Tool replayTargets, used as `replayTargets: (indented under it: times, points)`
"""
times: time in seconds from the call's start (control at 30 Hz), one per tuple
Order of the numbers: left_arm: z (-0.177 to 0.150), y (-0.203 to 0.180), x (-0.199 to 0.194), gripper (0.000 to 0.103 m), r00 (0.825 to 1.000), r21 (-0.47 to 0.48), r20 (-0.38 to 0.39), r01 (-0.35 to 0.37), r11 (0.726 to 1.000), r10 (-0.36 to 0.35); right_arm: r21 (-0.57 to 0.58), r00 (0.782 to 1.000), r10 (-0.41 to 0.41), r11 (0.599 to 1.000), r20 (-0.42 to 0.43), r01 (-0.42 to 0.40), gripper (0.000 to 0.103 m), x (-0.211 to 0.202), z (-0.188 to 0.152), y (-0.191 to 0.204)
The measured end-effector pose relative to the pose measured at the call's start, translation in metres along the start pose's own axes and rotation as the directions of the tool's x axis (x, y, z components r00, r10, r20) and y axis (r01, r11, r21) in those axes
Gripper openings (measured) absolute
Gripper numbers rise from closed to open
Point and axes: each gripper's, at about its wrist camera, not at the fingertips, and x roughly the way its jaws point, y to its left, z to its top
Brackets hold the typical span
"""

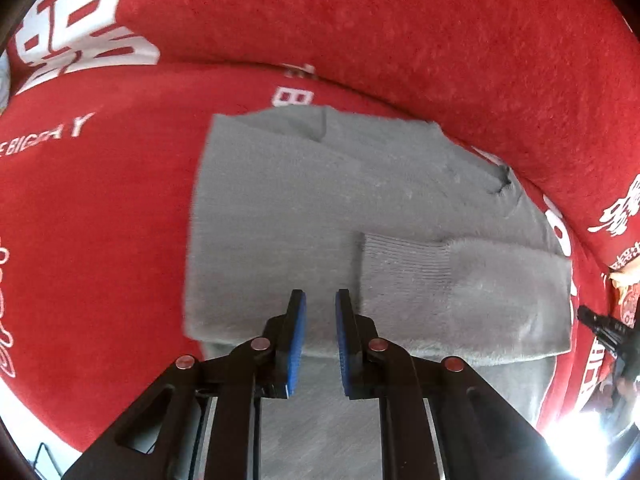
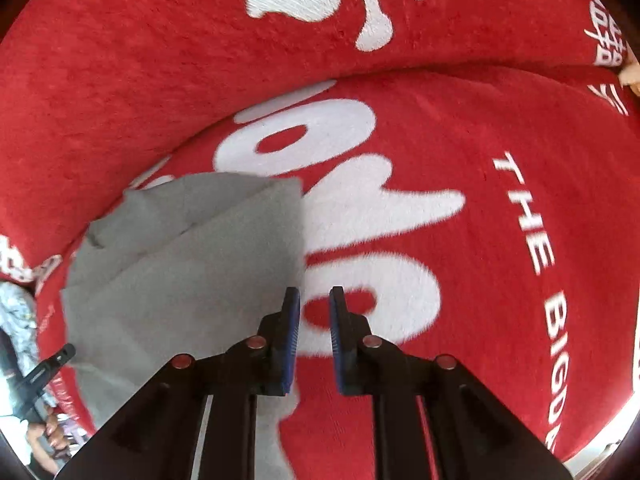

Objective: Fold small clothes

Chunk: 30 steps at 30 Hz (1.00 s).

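**Both grippers held nearly closed and empty above a grey sweater on a red blanket**

The left gripper (image 1: 320, 300) is seen pointing steeply down over the grey sweater (image 1: 304, 208). Its blue-padded fingers (image 1: 298, 336) are drawn close together, with only a narrow gap left between them, and nothing is clamped in that gap; the knit is seen through it, lying below. Whether the fingertips touch the fabric cannot be told.

The sweater is laid flat on a red blanket (image 1: 100, 208) printed with white lettering. One sleeve (image 1: 460, 292) is folded across the body, its ribbed cuff (image 1: 396, 268) lying just beside the left gripper's fingertips. A second layer of grey knit is visible beneath the lower edge.

In the right wrist view, the right gripper (image 2: 314, 300) is likewise narrowed to a small slit and nothing is held. It is positioned just off the sweater's edge (image 2: 296, 240), over a large white letter (image 2: 380, 300) on the blanket, with the inner finger close beside the grey cloth. Contact with the blanket cannot be judged.

The tip of the other gripper is caught at the margin of each view, along with part of a hand (image 2: 48, 436) in the right wrist view.

No containers are shown.
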Motion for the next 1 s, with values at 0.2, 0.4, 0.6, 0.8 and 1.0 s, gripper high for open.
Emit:
replayTargets:
  times: [0.2, 0.4, 0.6, 0.8, 1.0]
  points:
    - [0.001, -0.027, -0.009, 0.016, 0.998, 0.069, 0.003, 0.061, 0.996, -0.062, -0.067, 0.997, 0.073, 0.995, -0.028, -0.074, 0.015, 0.0, -0.03, 0.042]
    - [-0.009, -0.058, 0.032, 0.016, 0.999, 0.151, -0.032, -0.039, 0.988, 0.044, -0.15, 0.996, -0.018, 0.989, -0.082, 0.006, 0.014, 0.034, -0.048, 0.062]
    - [-0.012, -0.04, 0.02, 0.016, 0.996, 0.133, -0.053, -0.059, 0.989, 0.067, -0.137, 0.997, 0.002, 0.99, -0.078, -0.012, 0.008, 0.029, -0.062, 0.047]
    - [-0.016, -0.03, 0.006, 0.016, 0.991, 0.091, -0.081, -0.099, 0.991, 0.106, -0.063, 0.998, -0.009, 0.998, -0.069, 0.005, 0.013, 0.01, -0.07, 0.04]
    - [-0.037, -0.043, 0.002, 0.016, 0.981, 0.138, -0.097, -0.153, 0.979, 0.167, -0.039, 0.996, 0.023, 0.999, -0.089, -0.027, 0.013, -0.003, -0.079, 0.045]
